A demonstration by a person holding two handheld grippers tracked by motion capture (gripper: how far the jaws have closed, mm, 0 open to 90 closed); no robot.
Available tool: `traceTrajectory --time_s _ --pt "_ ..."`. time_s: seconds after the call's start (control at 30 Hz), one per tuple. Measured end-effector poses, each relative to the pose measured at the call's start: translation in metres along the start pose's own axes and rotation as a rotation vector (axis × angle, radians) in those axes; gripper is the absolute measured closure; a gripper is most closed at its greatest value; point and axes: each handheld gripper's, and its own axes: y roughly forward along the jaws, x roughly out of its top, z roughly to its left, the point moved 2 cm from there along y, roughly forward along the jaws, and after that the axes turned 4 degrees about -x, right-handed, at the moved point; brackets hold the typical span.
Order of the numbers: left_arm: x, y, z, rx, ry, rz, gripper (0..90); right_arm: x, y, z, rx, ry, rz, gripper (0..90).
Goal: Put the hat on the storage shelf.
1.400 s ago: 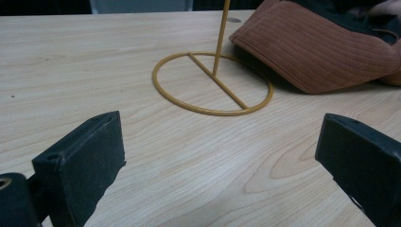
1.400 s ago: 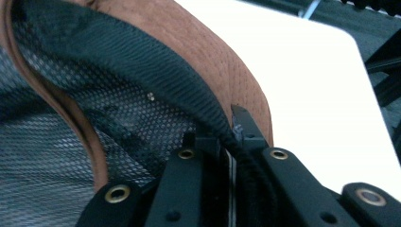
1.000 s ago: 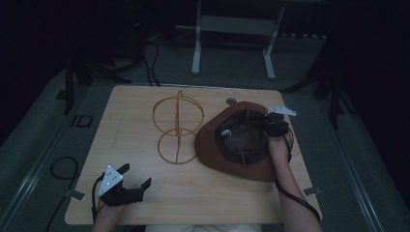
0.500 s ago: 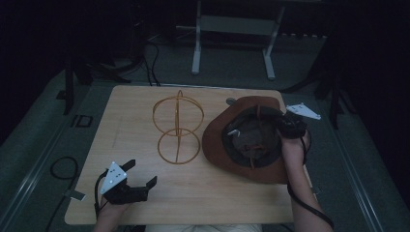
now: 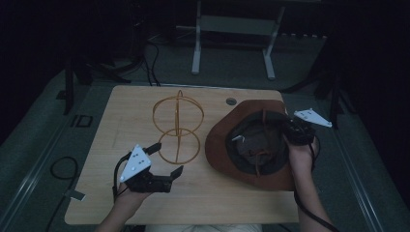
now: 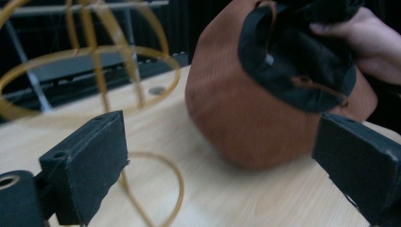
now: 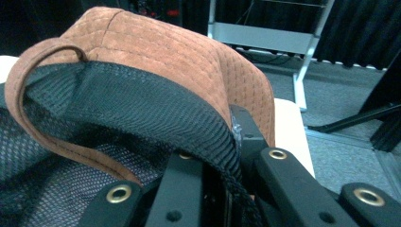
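Observation:
A brown quilted hat (image 5: 220, 147) lies crown-down at the right of the wooden table (image 5: 130, 106), showing its dark mesh lining (image 5: 256, 145). My right gripper (image 5: 284, 129) is shut on the hat's far-right rim. In the right gripper view its jaws pinch the black inner band (image 7: 208, 127) of the hat (image 7: 156, 52). A gold wire stand (image 5: 178, 128) rises at the table's middle. My left gripper (image 5: 168, 158) hovers open just in front of the stand, holding nothing. Its view looks between wide jaws at the tilted hat (image 6: 246, 113), the wire stand (image 6: 94, 71) and the other hand (image 6: 369, 42).
A small round grommet (image 5: 231, 101) sits near the table's far edge. Behind the table stands a grey metal frame (image 5: 232, 29). Cables (image 5: 58, 169) lie on the floor to the left. Bare tabletop stretches along the left side and the front.
My left gripper has risen and moved in from the front-left corner toward the wire stand. My right gripper has pulled the hat's rim to the right, tilting the hat.

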Motion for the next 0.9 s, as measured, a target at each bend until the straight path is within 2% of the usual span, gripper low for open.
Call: traceTrajectory --time_s 0.07,0.17,0.3,0.43,0.57,0.7,0.9 --pt "0.01 0.009 -0.003 -0.006 0.024 0.006 5.0 0.0 -0.002 0.002 0.004 -0.005 -0.002 84.3" --pt "0.026 0.029 -0.007 -0.023 0.029 0.02 5.0 0.002 -0.004 0.004 0.01 -0.009 -0.008 84.3" --pt "0.046 0.056 -0.012 -0.024 0.073 0.035 5.0 0.004 -0.007 0.006 0.016 -0.011 -0.016 84.3" --pt "0.06 0.085 -0.017 -0.048 0.094 0.057 5.0 0.004 -0.01 0.007 0.02 -0.013 -0.02 84.2" --pt "0.068 0.114 -0.025 -0.062 0.122 0.078 5.2 0.005 -0.013 0.006 0.026 -0.012 -0.021 84.2" --pt "0.073 0.142 -0.033 -0.076 0.128 0.101 5.5 0.005 -0.016 0.005 0.023 -0.015 -0.028 84.2" --pt "0.076 0.178 -0.042 -0.065 0.136 0.129 8.2 0.004 -0.021 0.002 0.022 -0.011 -0.033 84.2"
